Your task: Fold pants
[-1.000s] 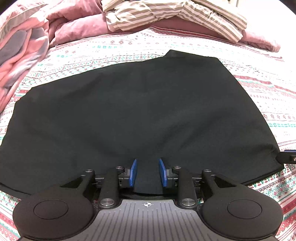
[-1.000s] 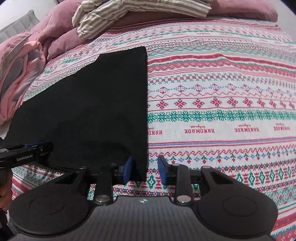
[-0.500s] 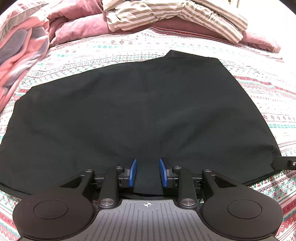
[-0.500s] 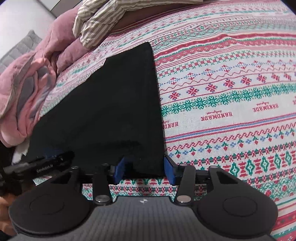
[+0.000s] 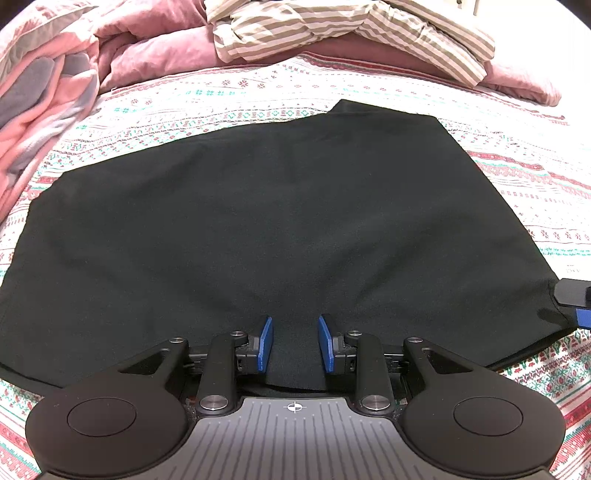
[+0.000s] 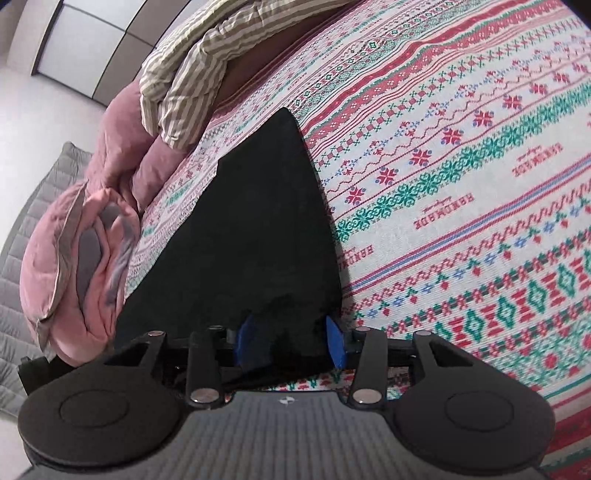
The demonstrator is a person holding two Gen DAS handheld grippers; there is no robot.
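Observation:
Black pants [image 5: 277,221] lie folded flat on the patterned bedsheet [image 5: 517,158]. My left gripper [image 5: 295,343] sits at the middle of their near edge. Its blue pads are narrowly set with a tongue of the fabric pinched between them, and creases fan out from the grip. My right gripper [image 6: 291,339] is rolled to one side at the pants' [image 6: 258,229] near right corner. Its jaws stand wide and are closing, with the corner lying loose between the pads. One of its fingers [image 5: 572,293] shows at the right edge of the left wrist view.
A striped cloth [image 5: 332,33] and pink pillows [image 5: 517,85] lie at the head of the bed. A bunched pink and grey duvet [image 5: 37,110] lies left of the pants. Bare patterned sheet [image 6: 461,184] stretches to their right. A grey quilted surface [image 6: 22,295] lies beyond the bed's left side.
The right gripper has rolled, tilting its view, and its jaws have spread wider around the pants' corner. The left gripper and the pants have stayed still.

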